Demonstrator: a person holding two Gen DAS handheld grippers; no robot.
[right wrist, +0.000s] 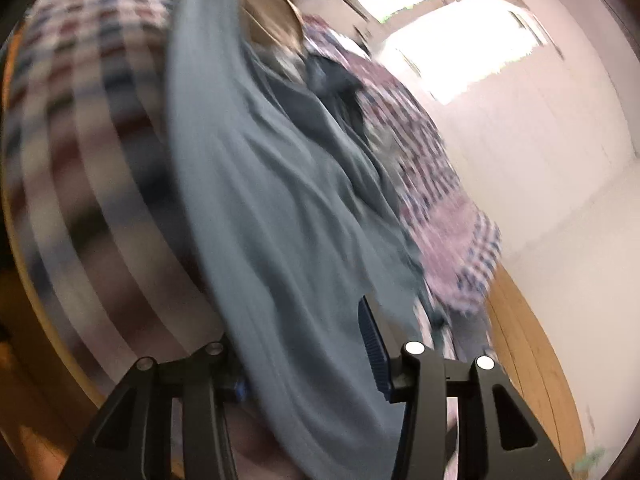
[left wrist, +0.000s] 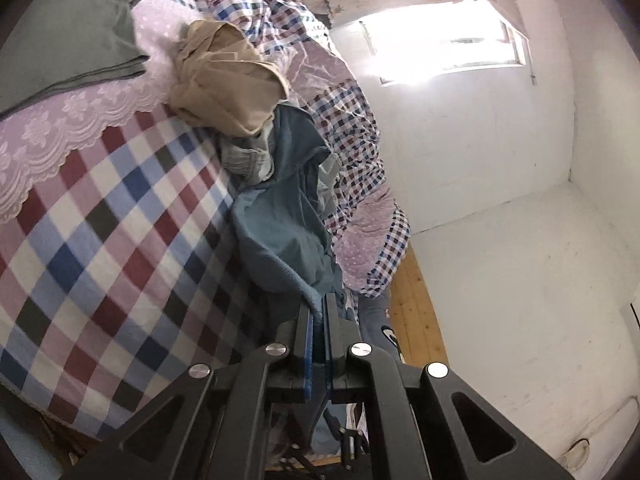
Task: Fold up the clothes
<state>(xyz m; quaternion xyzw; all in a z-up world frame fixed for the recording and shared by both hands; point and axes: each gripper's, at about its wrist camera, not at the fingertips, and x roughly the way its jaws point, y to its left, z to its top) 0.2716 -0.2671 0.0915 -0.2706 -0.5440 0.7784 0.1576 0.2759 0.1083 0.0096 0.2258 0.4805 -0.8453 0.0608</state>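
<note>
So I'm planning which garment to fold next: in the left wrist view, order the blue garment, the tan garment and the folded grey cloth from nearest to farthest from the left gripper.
1. Blue garment: clamped in the left gripper, trailing up the bed's edge.
2. Tan garment: crumpled heap beyond the blue one, mid-bed.
3. Folded grey cloth: farthest, top left corner on the lilac lace cover.

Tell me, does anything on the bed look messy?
Yes. A tan garment sits crumpled in a heap on the checked bedspread, unlike the neatly folded grey cloth nearby. The blue garment is bunched too, pinched by the left gripper.
</note>
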